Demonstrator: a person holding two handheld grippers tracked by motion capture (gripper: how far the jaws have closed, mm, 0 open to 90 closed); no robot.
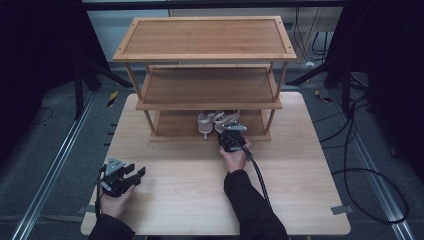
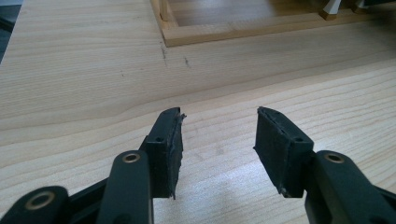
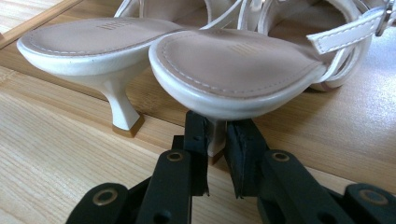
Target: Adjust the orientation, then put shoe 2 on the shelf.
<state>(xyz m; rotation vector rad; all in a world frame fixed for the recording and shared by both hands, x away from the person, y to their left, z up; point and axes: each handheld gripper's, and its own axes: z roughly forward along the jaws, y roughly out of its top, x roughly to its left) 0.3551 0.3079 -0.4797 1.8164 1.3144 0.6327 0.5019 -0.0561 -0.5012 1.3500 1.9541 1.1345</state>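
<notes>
From above, my right gripper (image 1: 231, 134) sits at the bottom shelf (image 1: 175, 125) of the wooden rack (image 1: 205, 37), its tip against the pair of white sandals (image 1: 216, 121) just ahead of it. My left gripper (image 1: 131, 176) rests low over the tabletop (image 1: 190, 185), well apart from them.

Along my left gripper (image 2: 218, 135), the jaws stand apart with bare tabletop (image 2: 84, 84) between them; the rack's base (image 2: 243, 32) lies ahead.

Along my right gripper (image 3: 217, 140), the jaws are clamped on the heel (image 3: 215, 140) of the nearer sandal (image 3: 233, 70); the other sandal (image 3: 93, 44) stands just left of it.
</notes>
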